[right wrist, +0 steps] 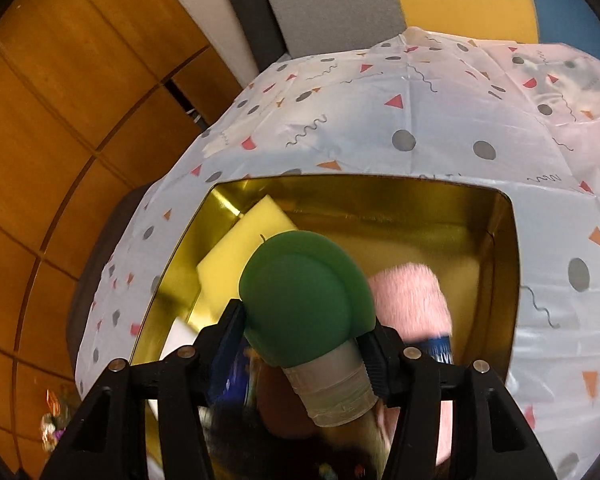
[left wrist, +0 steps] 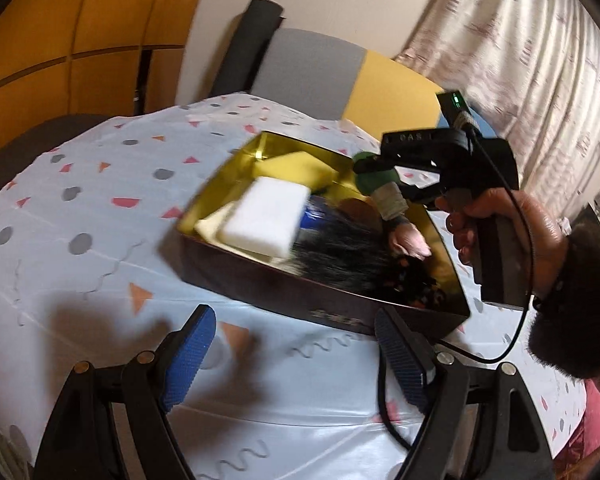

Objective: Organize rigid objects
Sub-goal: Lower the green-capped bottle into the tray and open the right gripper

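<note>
Patterned cloth over a bench point(left wrist: 80, 208), strewn with grey dots, coral triangles and squiggles. Nearest the left camera, left claw point(left wrist: 290, 360) spread wide with nothing between its blue pads, low over bare cloth just short of the box. Beyond it, dark box point(left wrist: 340, 316) with a gold lining, already part full: white block point(left wrist: 266, 220) stacked on a pale yellow sponge point(left wrist: 300, 164), black fur point(left wrist: 340, 252), a pink furry piece point(right wrist: 410, 300) and a blue-labelled item beside it. Over the box's right end, right claw point(right wrist: 302, 340) gripped by a hand point(left wrist: 504, 224) in a dark fuzzy sleeve, carrying a green-capped bottle point(right wrist: 306, 300) by its clear neck, cap forward and tilted down into the box. Pads close against the neck on both sides; contact on the left side hard to confirm, so grip possibly loosening. Bottle above the contents, not yet resting among them.

Judged well advanced: several items boxed, bottle about to join them. No stray objects visible on the cloth in either view, though the far side stays unseen. Behind, grey and yellow chair backs, a pale curtain, wooden panelling.
</note>
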Demonstrator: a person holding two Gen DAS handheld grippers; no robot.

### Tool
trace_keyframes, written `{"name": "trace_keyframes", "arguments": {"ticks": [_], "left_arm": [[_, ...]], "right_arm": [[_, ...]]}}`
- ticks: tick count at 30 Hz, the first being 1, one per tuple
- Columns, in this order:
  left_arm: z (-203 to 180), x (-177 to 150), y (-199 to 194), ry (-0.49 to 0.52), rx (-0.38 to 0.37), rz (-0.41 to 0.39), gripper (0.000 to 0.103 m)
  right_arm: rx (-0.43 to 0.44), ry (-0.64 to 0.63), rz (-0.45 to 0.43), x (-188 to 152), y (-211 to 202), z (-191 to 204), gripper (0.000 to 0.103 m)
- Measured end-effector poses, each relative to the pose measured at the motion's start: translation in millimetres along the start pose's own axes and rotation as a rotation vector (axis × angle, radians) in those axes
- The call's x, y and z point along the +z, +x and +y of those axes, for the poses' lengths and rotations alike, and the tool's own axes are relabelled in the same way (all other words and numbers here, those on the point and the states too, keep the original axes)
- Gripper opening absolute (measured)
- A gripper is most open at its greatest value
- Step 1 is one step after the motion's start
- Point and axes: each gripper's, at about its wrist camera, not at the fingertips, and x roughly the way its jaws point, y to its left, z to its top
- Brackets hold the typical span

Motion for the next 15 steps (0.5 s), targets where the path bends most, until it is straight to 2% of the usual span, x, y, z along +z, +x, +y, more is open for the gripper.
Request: {"name": "trace_keyframes", "arguments": {"ticks": [4,10,12,14,15], "left_arm": [[14.9,1.8,-4.8,-0.037,0.028,-0.015,0.083],[21.3,1.2,-5.3,-0.064,0.027,-0.022,0.083],[20.5,0.1,-4.9,-0.066,0.027,-0.022,0.083],[20.3,-0.9,-5.8,-0.069,0.028,-0.024,0.083],[20.2,-1.7,-6.3,-0.072,0.03,-0.024,0.083]], "right_arm": [[-0.028,0.048,-0.022,10.5,9.3,-7.2,0.068],[-0.039,0.062,-0.055,12.4,-8.7,-19.7,0.07],[-0.034,0.053,-0.087,9.6,-23.0,-22.9,0.075],[-0.03,0.044,-0.109,7.8,-33.9,-23.9,0.087],[-0.023,0.029,-0.119,6.9,-39.3,-23.0,0.088]]}}
